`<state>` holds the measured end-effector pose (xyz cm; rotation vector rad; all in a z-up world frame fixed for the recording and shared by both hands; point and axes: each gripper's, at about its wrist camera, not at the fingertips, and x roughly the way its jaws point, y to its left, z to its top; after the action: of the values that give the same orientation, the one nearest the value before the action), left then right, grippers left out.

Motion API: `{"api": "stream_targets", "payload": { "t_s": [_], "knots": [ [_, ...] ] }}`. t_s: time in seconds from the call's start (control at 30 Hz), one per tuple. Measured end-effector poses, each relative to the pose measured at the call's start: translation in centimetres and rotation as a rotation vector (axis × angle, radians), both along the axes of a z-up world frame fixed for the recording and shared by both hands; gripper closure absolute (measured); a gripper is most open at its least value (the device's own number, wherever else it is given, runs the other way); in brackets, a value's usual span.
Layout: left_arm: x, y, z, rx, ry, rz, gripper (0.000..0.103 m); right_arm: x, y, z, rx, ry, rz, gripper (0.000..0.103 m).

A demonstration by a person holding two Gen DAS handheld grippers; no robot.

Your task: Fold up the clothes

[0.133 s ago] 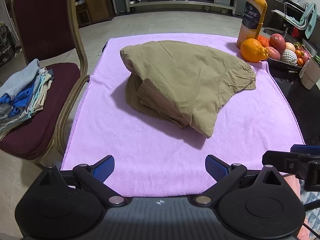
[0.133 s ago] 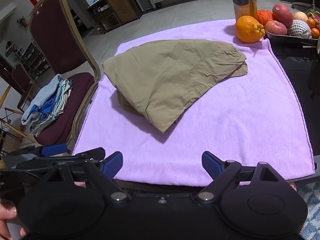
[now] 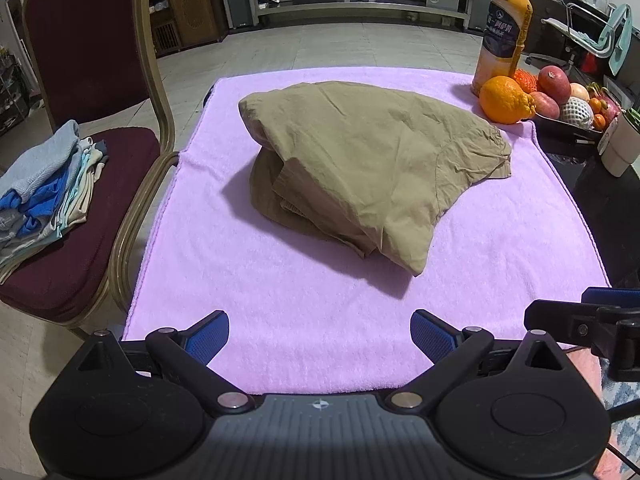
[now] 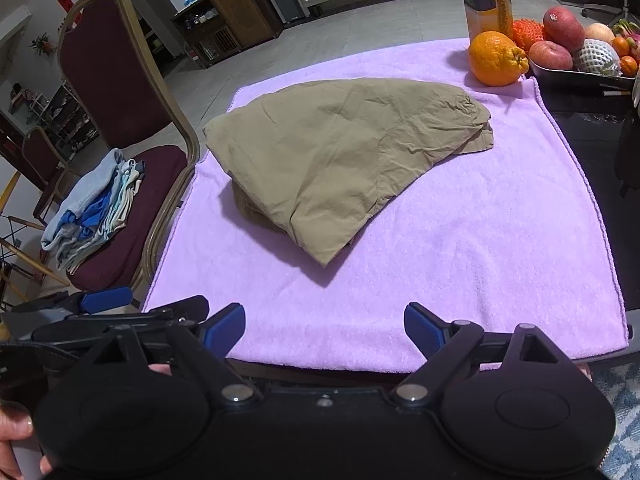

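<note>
A khaki garment [image 3: 360,160] [image 4: 340,156] lies loosely folded in a heap on the lilac towel [image 3: 280,300] [image 4: 480,240] that covers the table. My left gripper [image 3: 320,334] hovers open over the towel's near edge, well short of the garment, with nothing between its blue pads. My right gripper [image 4: 325,328] is open too, at the same near edge, and holds nothing. The right gripper's finger shows at the right edge of the left wrist view, and the left gripper's at the left edge of the right wrist view.
A maroon chair [image 3: 80,80] [image 4: 120,92] stands left of the table with a stack of folded clothes [image 3: 44,188] [image 4: 92,208] on its seat. At the far right sit a juice bottle [image 3: 504,36], an orange [image 3: 506,100] [image 4: 496,58], a fruit tray [image 3: 568,122] and a white cup [image 3: 620,144].
</note>
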<state>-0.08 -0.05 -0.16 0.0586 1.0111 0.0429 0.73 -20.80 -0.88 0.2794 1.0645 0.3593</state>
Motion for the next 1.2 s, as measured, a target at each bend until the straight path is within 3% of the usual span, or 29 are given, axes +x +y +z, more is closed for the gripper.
{"api": "stream_targets", "payload": {
  "t_s": [1.2],
  "knots": [
    [0.01,0.08,-0.27,0.006,0.010,0.005,0.004,-0.03,0.15,-0.31,0.006,0.014,0.010,0.012]
  ]
}}
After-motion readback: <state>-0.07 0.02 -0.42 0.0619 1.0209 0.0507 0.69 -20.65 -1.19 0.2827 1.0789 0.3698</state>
